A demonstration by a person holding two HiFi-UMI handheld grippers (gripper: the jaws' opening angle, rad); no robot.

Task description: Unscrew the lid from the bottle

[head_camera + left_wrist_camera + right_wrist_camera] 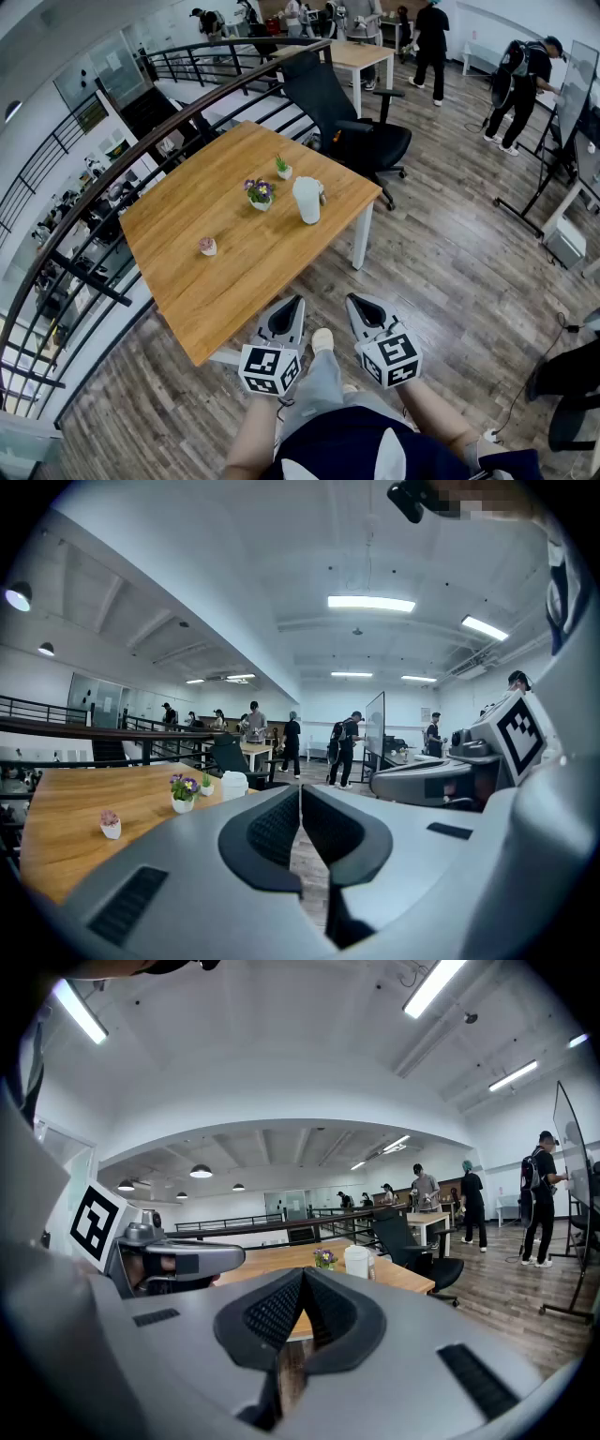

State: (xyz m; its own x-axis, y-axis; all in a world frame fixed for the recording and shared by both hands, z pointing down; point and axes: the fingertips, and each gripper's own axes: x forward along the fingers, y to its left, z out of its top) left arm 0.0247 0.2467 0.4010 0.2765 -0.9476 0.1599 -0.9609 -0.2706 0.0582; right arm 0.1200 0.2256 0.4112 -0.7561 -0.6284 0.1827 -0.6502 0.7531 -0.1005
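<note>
Item: one white, translucent plastic bottle with a white screw lid (307,201), standing upright on the far right part of a rectangular light-oak table with white legs (187,225), lid on, nothing touching it. Accompanying pieces on the same tabletop: a small white pot of purple and yellow flowers (260,194) sitting just left of the bottle; a smaller white pot with a green sprig (283,169) standing beyond that; a tiny white pot with a pink plant (207,246) resting alone, well apart towards the near left. Tools: the left grey two-jaw gripper with a marker cube (295,302) is hanging off the near corner of the table, its ribbed black pads pressed together on nothing; the right grey two-jaw gripper with a marker cube (354,300) is hovering beside it over the grey-brown plank floor (450,272), its pads likewise clenched and empty. Both are pointing roughly towards the table, and the bottle is lying well ahead of them, far out of reach, left of centre in the left gripper view and right of centre in the right gripper view. Surroundings: a black swivel office chair (347,122) is standing behind the table's far edge; several people are working in the background.
</note>
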